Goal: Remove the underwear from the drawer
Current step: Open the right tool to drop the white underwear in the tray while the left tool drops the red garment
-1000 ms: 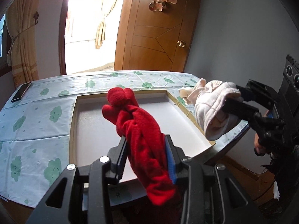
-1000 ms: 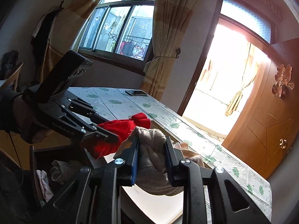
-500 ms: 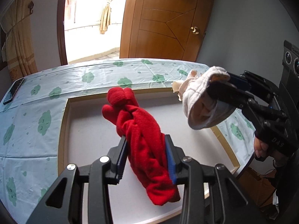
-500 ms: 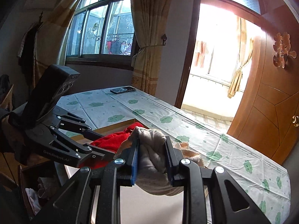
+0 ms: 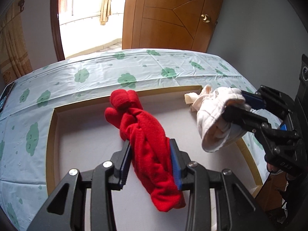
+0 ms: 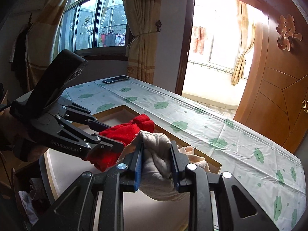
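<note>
Over the last second both grippers have carried their loads forward and lower, so that the shallow white tray with its tan rim now fills the space beneath them, where a second ago it lay further ahead. The left gripper stays clamped on a red fleecy garment, and the right gripper stays clamped on a cream-white piece of underwear; neither grip has let go. In my judgement the taking-out is done for these two and the setting-down comes next. A further pale piece of cloth already lies in the tray's far right corner. The tray sits on a table covered by a pale green cloth printed with clouds, a phone near its far end. Beyond stand a wooden door, a bright balcony doorway and a curtained window; the open drawer shows low at the left of the right wrist view, with clothes left in it.
</note>
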